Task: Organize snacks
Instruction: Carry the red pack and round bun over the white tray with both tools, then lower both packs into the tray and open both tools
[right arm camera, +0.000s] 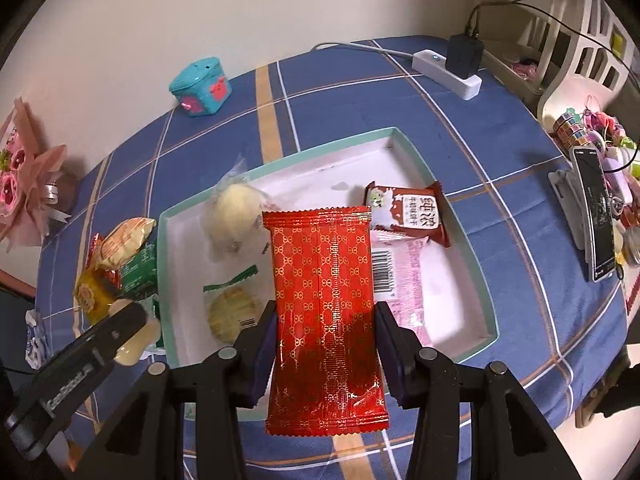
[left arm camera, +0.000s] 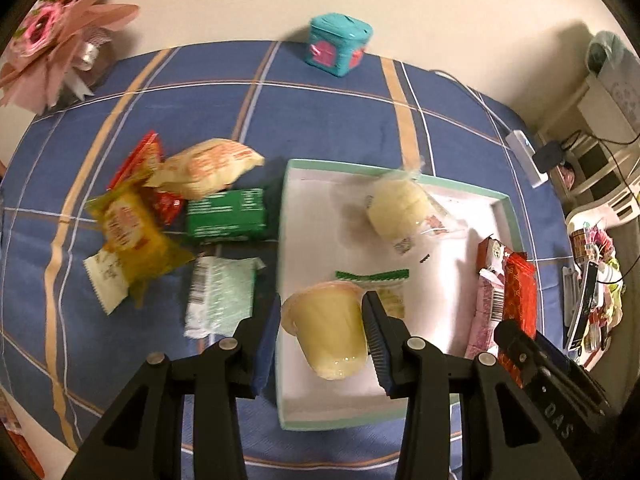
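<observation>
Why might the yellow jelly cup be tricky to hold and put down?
The jelly cup looks smooth and tapered, so it could slip in the left tool. Its round shape means it would probably roll if laid sideways in the box.

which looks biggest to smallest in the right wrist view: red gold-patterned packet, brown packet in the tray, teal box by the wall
1. Red gold-patterned packet, though it is held nearest the camera, which inflates it.
2. Brown packet and teal box look about alike, so no ranking.

Past my work I see a teal box [left arm camera: 339,44] by the wall, a pink flower bouquet [left arm camera: 60,24] at the corner, and a white power strip [right arm camera: 446,67] holding a black adapter [right arm camera: 464,56].
</observation>
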The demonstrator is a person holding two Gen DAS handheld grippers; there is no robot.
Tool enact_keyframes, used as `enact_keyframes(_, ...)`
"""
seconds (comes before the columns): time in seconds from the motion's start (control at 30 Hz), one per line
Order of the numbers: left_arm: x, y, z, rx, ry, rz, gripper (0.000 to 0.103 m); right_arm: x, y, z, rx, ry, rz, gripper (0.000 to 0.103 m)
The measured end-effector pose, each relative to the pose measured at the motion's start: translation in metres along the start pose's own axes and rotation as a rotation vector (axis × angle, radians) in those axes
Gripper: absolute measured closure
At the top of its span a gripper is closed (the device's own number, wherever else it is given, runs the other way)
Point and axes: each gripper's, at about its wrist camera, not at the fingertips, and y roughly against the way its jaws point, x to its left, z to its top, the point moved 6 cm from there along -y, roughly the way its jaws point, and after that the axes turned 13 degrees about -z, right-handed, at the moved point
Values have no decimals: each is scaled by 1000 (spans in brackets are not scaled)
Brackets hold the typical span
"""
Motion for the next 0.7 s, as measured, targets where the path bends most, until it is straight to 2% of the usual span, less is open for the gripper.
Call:
enact_keyframes(0.23, -9, -24, 4, 35, -17, 30, 59, 4, -8, -1, 8, 13, 18, 54)
enact_keyframes(0.7, -14, -43, 22, 37, -29, 46, 59, 12, -25, 6, -9, 42, 8, 54)
